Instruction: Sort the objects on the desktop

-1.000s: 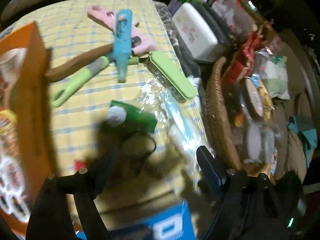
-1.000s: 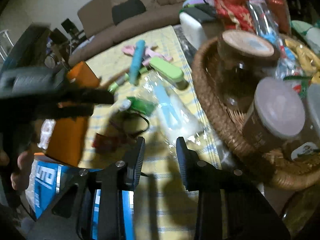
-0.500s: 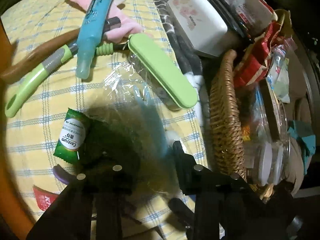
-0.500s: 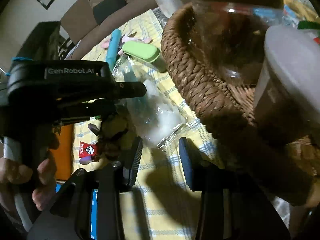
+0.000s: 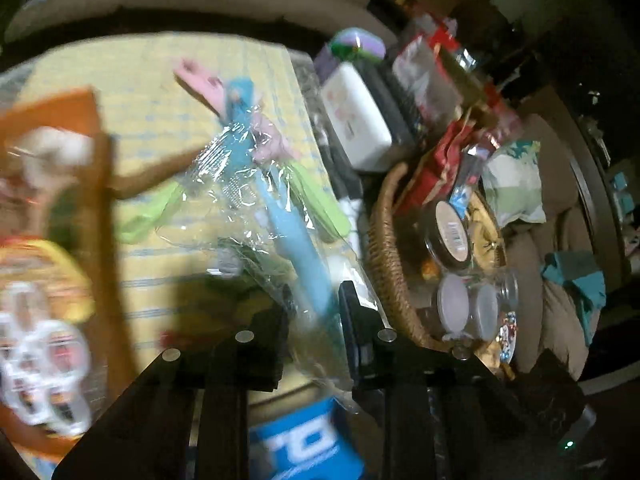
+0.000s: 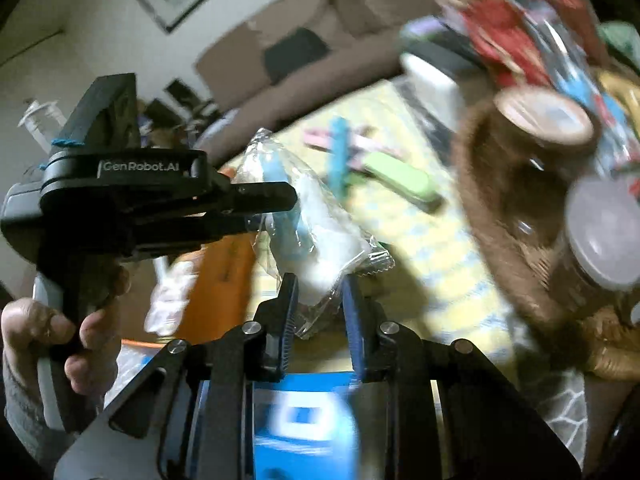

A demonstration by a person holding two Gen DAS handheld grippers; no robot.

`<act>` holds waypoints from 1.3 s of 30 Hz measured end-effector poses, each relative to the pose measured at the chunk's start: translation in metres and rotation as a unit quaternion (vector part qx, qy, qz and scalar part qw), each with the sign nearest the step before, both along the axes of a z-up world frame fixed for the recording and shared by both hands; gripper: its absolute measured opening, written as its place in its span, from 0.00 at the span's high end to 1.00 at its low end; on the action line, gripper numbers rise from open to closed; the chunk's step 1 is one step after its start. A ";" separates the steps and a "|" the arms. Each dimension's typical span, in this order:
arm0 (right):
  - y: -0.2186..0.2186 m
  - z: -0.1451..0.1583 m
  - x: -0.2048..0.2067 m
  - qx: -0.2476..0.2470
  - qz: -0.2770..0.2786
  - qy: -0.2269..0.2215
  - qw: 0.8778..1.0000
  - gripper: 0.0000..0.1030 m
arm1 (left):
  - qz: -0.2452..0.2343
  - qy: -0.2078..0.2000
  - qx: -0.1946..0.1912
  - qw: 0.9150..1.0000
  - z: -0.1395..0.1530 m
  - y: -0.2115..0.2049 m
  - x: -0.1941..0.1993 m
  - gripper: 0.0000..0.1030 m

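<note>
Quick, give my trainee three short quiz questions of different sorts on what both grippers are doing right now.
1. True or false: the clear plastic bag with a blue tool inside lies flat on the yellow checked tablecloth.
2. What sits between the right gripper's closing jaws?
A. bag
B. glass jar
C. orange box
3. Fill in: the left gripper grips the same ____.

Key: 1 false, it is lifted; 2 A; 3 bag.

I see a clear crinkly plastic bag with a blue stick and something white inside. It hangs up off the yellow checked cloth, tilted, pinched at both ends.
</note>
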State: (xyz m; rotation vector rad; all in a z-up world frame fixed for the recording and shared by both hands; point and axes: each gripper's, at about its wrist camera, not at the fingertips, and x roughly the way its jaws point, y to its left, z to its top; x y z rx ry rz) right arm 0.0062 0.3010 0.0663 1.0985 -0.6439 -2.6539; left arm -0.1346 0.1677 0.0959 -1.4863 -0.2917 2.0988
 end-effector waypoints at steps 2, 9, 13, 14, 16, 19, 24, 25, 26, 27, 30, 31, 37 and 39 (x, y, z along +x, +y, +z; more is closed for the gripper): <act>-0.034 0.018 -0.001 0.018 0.035 0.010 0.999 0.79 | 0.006 0.013 -0.005 1.000 0.018 -0.033 0.003 0.77; -0.158 0.064 -0.005 0.001 0.170 0.027 0.985 0.79 | 0.040 0.031 -0.021 0.998 0.067 -0.164 0.010 0.77; -0.223 0.070 -0.011 -0.031 0.223 0.015 0.974 0.79 | 0.046 0.024 -0.039 0.998 0.070 -0.223 0.011 0.77; -0.241 0.068 -0.015 -0.034 0.233 0.009 0.972 0.79 | 0.049 0.019 -0.044 0.998 0.068 -0.235 0.010 0.78; -0.266 0.059 -0.023 -0.033 0.244 -0.001 0.969 0.79 | 0.057 0.013 -0.048 0.997 0.058 -0.263 0.004 0.78; -0.302 0.031 -0.041 -0.050 0.253 -0.029 0.966 0.79 | 0.068 -0.002 -0.059 0.996 0.035 -0.291 -0.008 0.77; -0.330 -0.030 -0.071 -0.043 0.242 -0.084 0.966 0.79 | 0.086 -0.042 -0.092 0.991 -0.029 -0.316 -0.033 0.77; -0.333 -0.043 -0.075 -0.040 0.237 -0.096 0.966 0.79 | 0.087 -0.049 -0.094 0.991 -0.041 -0.319 -0.035 0.77; -0.334 -0.050 -0.077 -0.037 0.234 -0.103 0.966 0.79 | 0.088 -0.052 -0.091 0.991 -0.050 -0.321 -0.036 0.77; -0.334 -0.056 -0.078 -0.034 0.231 -0.109 0.966 0.79 | 0.089 -0.053 -0.092 0.990 -0.055 -0.323 -0.035 0.77; -0.335 -0.061 -0.078 -0.022 0.234 -0.107 0.966 0.81 | 0.073 -0.043 -0.101 0.991 -0.065 -0.318 -0.033 0.76; -0.335 -0.062 -0.078 -0.021 0.238 -0.112 0.965 0.79 | 0.067 -0.034 -0.111 0.991 -0.065 -0.314 -0.033 0.74; -0.310 -0.040 -0.067 -0.029 0.229 -0.087 0.969 0.55 | 0.067 -0.014 -0.104 0.992 -0.045 -0.313 -0.028 0.63; -0.297 -0.031 -0.060 -0.023 0.226 -0.076 0.971 0.55 | 0.081 -0.008 -0.094 0.992 -0.034 -0.318 -0.025 0.61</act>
